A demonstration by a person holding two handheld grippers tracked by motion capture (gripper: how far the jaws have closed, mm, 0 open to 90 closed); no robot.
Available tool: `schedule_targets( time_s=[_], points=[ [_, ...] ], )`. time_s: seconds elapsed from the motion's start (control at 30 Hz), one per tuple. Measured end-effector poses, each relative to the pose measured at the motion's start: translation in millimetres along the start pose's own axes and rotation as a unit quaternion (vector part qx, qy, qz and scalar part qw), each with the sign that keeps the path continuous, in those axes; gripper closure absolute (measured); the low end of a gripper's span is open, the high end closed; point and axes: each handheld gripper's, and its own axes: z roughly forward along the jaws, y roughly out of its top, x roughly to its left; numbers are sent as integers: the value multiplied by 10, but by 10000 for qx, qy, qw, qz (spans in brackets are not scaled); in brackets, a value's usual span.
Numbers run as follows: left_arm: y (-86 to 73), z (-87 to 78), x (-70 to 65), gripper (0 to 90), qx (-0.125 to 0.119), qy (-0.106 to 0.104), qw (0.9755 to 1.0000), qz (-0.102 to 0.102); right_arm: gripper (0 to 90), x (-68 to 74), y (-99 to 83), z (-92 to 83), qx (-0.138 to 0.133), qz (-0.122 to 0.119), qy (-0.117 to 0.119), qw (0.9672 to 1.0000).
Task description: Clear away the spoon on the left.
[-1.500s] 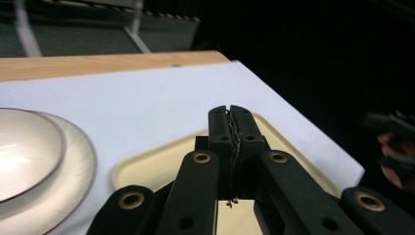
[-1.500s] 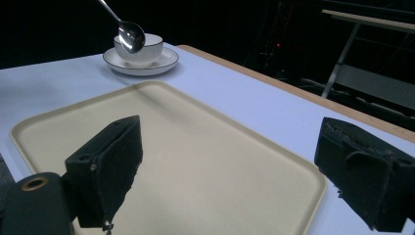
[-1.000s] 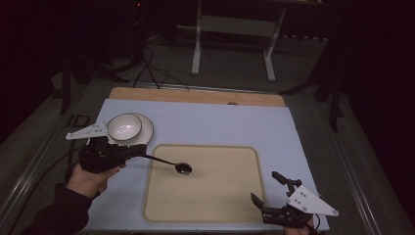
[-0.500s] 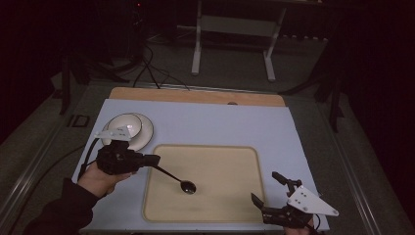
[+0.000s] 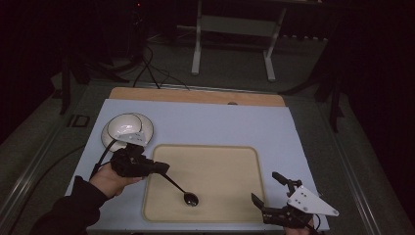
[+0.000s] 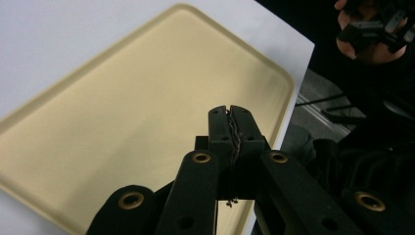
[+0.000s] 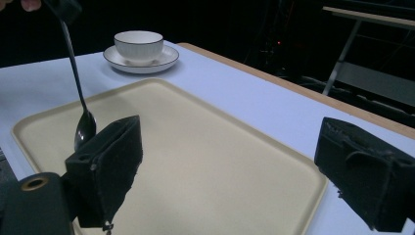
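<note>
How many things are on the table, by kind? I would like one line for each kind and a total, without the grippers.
Tray: 1
Spoon: 1
Bowl: 1
Saucer: 1
Total: 4

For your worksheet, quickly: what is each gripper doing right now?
Left gripper: closed, holding the spoon over the tray.
Right gripper: open, empty.
</note>
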Motion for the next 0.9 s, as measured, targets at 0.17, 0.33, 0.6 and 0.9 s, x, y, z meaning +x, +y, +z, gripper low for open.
schedule_targets(
  time_s=[0.17, 0.33, 0.6, 0.9],
  points=[
    [29, 115, 25, 896, 179, -80, 9998, 0, 108, -3, -1, -3, 0, 4, -5, 10000],
    [55, 204, 65, 896, 307, -97, 9995, -24, 108, -4, -3, -7, 3, 19, -6, 10000],
    [88, 336, 162, 894, 524, -179, 9984, -142, 108, -6, -2, -13, -15, 14, -17, 10000],
    [191, 474, 268, 889, 373, -127, 9990, -219, 108, -5, -3, -15, -8, 8, -23, 10000]
  ],
)
